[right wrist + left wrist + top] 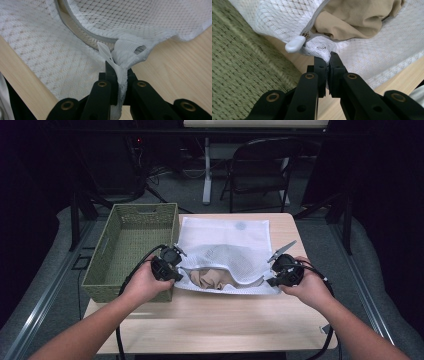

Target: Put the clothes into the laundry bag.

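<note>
Black jaws of the left gripper [327, 58] and right gripper [117, 68] each pinch a near corner of the white mesh laundry bag [225, 251], stretched between them at frame centre.

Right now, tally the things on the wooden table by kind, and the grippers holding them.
White mesh laundry bag: 1
Tan cloth garment inside it: 1
Green woven basket: 1
Black two-jaw grippers, left and right, each shut on the bag: 2
Total: 5
</note>
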The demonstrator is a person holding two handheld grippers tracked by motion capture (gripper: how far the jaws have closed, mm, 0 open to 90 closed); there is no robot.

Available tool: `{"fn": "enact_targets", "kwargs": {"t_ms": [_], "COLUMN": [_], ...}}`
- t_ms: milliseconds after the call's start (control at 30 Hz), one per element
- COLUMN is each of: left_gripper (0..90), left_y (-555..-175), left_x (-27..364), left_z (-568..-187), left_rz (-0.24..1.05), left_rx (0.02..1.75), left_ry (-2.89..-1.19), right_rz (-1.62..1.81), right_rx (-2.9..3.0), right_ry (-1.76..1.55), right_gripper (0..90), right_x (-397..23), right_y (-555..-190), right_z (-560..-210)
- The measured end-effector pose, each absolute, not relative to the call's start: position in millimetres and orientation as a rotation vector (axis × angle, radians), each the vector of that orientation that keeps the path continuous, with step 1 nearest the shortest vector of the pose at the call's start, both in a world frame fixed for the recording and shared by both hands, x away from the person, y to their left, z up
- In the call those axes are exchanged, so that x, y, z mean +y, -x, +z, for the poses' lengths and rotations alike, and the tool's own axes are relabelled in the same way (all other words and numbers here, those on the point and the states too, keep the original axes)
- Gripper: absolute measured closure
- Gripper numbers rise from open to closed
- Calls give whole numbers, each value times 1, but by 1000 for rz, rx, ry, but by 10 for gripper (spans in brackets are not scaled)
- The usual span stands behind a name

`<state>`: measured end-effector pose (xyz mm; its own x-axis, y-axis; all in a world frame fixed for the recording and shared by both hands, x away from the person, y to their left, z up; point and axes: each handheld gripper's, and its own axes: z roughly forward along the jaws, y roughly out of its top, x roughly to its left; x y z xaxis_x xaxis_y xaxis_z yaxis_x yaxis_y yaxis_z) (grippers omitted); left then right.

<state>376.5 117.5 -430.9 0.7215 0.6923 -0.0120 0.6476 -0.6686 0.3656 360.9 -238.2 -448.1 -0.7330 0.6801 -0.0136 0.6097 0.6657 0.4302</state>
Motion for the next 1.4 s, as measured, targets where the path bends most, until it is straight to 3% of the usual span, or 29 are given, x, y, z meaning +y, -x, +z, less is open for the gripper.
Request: {"fn": "enact_targets", "kwargs": {"t_ms": [1400], "left_gripper": [875], "left_y": [-404], "left_x": [130], "left_z": [-385], "left_rz": [264], "left_rx": [1084], "left_ry": [-2511], "right_rz": [621], "right_rx": [2609], "right_ry": [-1044], "right_gripper": [881], "right_x": [-238], "right_y": [-390], "right_z": [-400]}}
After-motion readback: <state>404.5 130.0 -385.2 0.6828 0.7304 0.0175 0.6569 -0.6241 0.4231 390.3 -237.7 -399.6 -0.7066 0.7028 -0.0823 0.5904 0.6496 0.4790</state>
